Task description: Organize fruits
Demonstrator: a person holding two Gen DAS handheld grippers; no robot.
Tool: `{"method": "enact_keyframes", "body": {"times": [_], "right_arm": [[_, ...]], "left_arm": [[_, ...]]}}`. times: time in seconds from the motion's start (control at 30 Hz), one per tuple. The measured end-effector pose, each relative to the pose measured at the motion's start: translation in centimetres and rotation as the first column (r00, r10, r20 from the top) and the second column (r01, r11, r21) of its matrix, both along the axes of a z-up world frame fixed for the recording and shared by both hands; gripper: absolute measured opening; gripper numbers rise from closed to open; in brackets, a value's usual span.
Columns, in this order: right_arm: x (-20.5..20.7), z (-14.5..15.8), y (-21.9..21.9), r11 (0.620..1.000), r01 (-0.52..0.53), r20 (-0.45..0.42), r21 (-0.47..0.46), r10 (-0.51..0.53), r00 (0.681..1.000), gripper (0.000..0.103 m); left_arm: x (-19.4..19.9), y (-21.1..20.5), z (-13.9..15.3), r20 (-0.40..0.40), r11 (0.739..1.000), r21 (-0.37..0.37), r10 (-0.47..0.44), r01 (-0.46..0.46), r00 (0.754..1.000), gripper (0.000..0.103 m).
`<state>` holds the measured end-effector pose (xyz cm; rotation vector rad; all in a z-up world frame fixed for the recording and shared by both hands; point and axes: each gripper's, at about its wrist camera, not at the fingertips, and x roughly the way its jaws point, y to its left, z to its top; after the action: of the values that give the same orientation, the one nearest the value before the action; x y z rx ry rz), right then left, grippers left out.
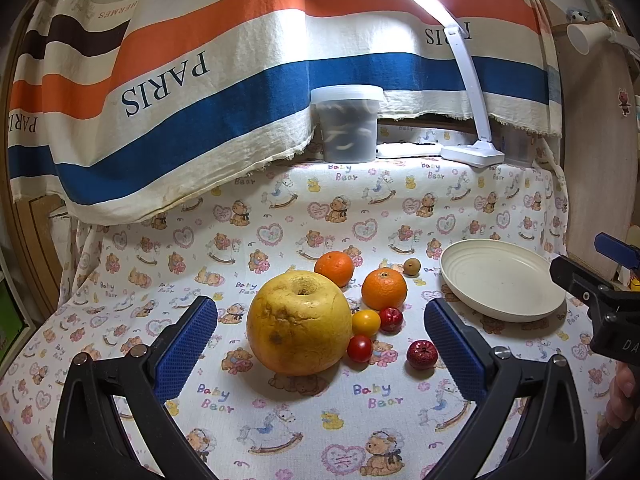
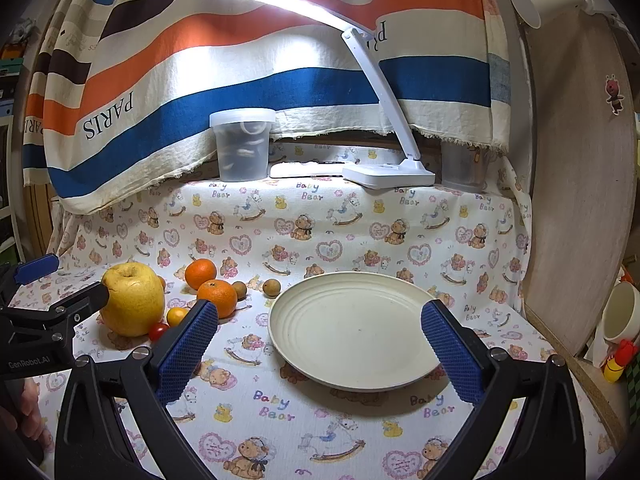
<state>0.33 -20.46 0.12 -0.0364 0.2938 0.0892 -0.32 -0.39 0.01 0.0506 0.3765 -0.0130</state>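
Covering the tabletop (image 1: 280, 432) is a pale cloth printed with teddy bears and rocking horses, and a striped orange, blue and brown towel is hanging as a backdrop behind it. A white desk lamp (image 2: 384, 168) is shining from the back edge, with a lidded plastic tub (image 2: 242, 144) standing just to its left.

An empty cream plate (image 2: 352, 332) is sitting on the cloth, and it serves here as the landmark. All the fruit is lying in a loose cluster to the left of the plate, none of it touching the plate. A large yellow pomelo (image 1: 298, 322) is lying farthest from the plate. Two oranges (image 1: 384, 289) are sitting between the pomelo and the plate, toward the back. A yellow cherry tomato (image 1: 366, 322) and a red cherry tomato (image 1: 359, 347) are resting against the pomelo on its plate side. Two small dark red fruits (image 1: 422, 354) are lying nearer the plate, and a small brown round fruit (image 1: 412, 266) is sitting just behind the plate's left rim.

The left gripper (image 1: 320, 344) is hovering in front of the pomelo, its blue fingers (image 1: 186, 354) spread wide apart and holding nothing. The right gripper (image 2: 320, 356) is hovering in front of the plate, its fingers (image 2: 188, 350) likewise spread and empty.

Sorting appears to be only starting, since nothing is on the plate. The next move probably calls for the left gripper advancing until its fingers are straddling one fruit, closing gently, then carrying it right to the plate.
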Motion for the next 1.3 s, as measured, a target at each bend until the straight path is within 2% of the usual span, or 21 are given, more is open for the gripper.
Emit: {"method": "enact_keyframes", "body": {"times": [1.3], "right_arm": [[0.06, -0.09, 0.13, 1.000, -0.014, 0.003, -0.006, 0.014, 1.000, 0.103]], "left_arm": [[-0.13, -0.29, -0.01, 0.007, 1.000, 0.007, -0.003, 0.003, 1.000, 0.103]]}}
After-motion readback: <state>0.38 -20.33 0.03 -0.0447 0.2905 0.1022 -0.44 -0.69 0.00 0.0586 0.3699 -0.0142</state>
